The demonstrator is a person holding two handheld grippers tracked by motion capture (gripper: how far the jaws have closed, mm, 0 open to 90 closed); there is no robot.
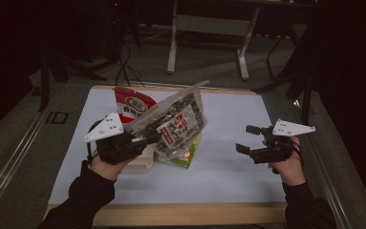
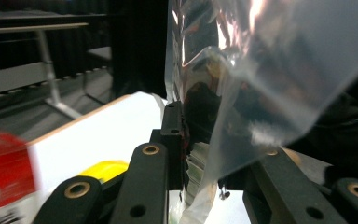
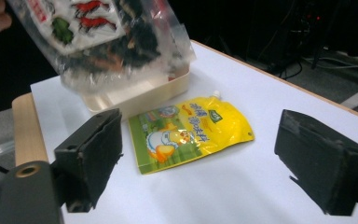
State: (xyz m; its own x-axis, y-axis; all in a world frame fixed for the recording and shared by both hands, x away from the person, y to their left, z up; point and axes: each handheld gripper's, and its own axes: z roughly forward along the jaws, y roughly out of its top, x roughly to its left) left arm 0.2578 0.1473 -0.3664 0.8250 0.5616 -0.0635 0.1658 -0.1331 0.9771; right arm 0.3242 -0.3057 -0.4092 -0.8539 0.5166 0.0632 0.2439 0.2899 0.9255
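My left gripper is shut on the lower corner of a clear bag of dark dried food with a white and red label, holding it tilted above the table. In the left gripper view the bag's plastic is pinched between the jaws of the left gripper. Beneath it lie a yellow-green pouch and a cream tray. My right gripper hovers open at the right with nothing in it. In the right gripper view the right gripper frames the flat pouch, the tray and the bag.
A red snack packet stands behind the left gripper and is blurred in the left gripper view. The white table mat has a wooden front edge. White table legs and cables stand on the dark floor beyond.
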